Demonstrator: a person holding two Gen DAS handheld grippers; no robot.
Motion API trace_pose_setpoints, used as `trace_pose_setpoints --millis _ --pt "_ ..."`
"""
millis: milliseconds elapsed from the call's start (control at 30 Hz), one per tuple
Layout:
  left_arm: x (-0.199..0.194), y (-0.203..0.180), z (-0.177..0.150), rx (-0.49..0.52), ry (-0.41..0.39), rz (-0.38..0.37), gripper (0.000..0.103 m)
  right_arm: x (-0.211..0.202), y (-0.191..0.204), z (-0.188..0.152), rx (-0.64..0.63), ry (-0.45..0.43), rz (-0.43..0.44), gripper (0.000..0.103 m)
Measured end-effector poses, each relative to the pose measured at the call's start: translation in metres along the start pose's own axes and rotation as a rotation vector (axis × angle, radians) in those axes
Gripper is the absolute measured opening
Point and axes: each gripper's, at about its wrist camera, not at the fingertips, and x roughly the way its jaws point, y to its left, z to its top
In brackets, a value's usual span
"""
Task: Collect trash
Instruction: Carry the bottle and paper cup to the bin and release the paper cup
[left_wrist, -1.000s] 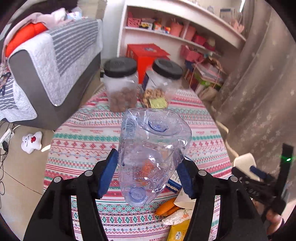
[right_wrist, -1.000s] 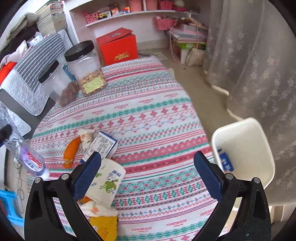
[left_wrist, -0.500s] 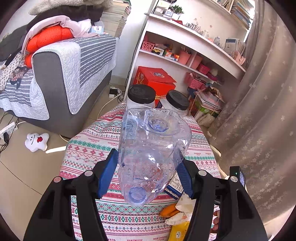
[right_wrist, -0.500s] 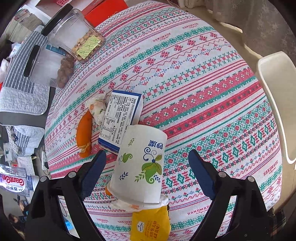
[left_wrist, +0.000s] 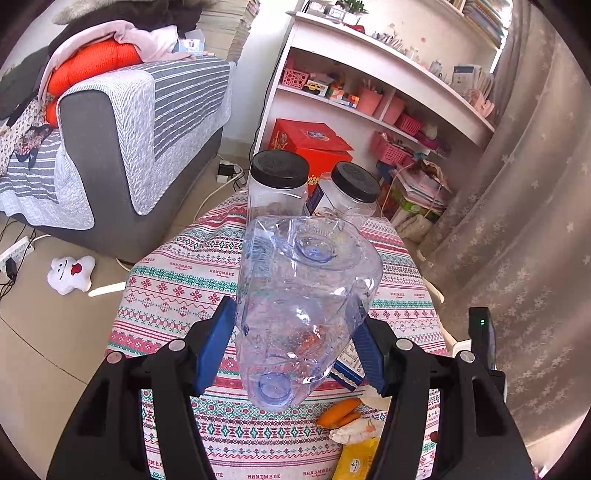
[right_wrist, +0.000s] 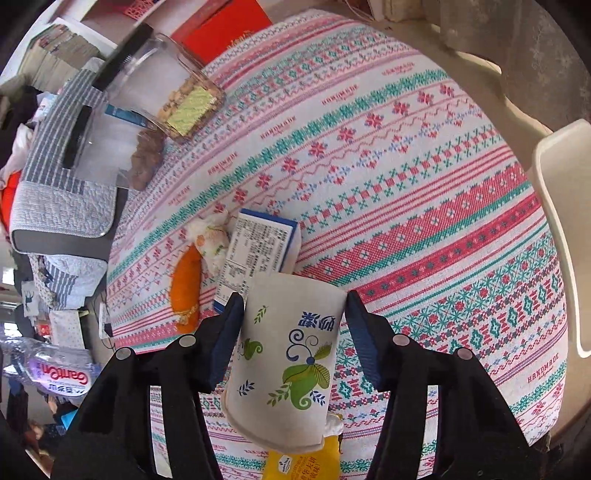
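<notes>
A: Status on both grippers?

B: Left gripper (left_wrist: 295, 343) is clamped on the bottle (left_wrist: 303, 306), pads on its flanks, held up off the worktop (left_wrist: 177, 280). Right gripper (right_wrist: 293, 332) is closing around the cup (right_wrist: 288, 354). The cup lies on its side between the pads, with the left pad at the wall. I can't tell if the right pad touches yet.

A: How will the cup handle?

B: My read: thin paper, very light, crushes easily. Gripping across the mid-body is fine for trash, and a dent won't matter. The base end is stiffer than the rim if it slips. The bottle is empty thin plastic, already dented, springy and a bit slick. The pads sit near the shoulder, which should hold.

A: What's around the cup?

B: A carton (right_wrist: 258, 251) just ahead of the fingertips, with the cup's far end overlapping it. Orange peel (right_wrist: 184, 288) and a crumpled wrapper (right_wrist: 210, 240) are ahead-left. A yellow packet (right_wrist: 299, 465) is under the cup's near end, back toward the wrist. Two jars (right_wrist: 166, 92) are far ahead-left.

A: Blind spots?

B: The cup's mouth is cut off by the gripper body, so its contents are unknown. The packet is mostly hidden. The bin (right_wrist: 561, 229) is off to the right with only its rim in frame. Whether the packet or the tissue by it will drag along, I can't tell.
</notes>
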Motion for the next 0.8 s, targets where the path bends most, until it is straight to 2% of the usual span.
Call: trace_pose_setpoints --millis 167,300,533,800 --pt "-0.001 -0.008 0.000 -0.010 -0.030 0.004 0.061 -0.048 0.029 -0.005 -0.103 -0.185 0.072 0.054" --pt "-0.004 -0.017 0.001 -0.003 -0.065 0.018 0.061 -0.083 0.048 -0.013 -0.188 -0.343 0.089 0.054" --pt "-0.012 -0.029 0.001 -0.011 -0.127 0.024 0.061 -0.130 0.059 -0.028 -0.295 -0.569 0.059 0.054" --pt "-0.017 -0.055 -0.003 -0.009 -0.201 -0.002 0.061 -0.163 0.046 -0.038 -0.315 -0.751 -0.024 0.054"
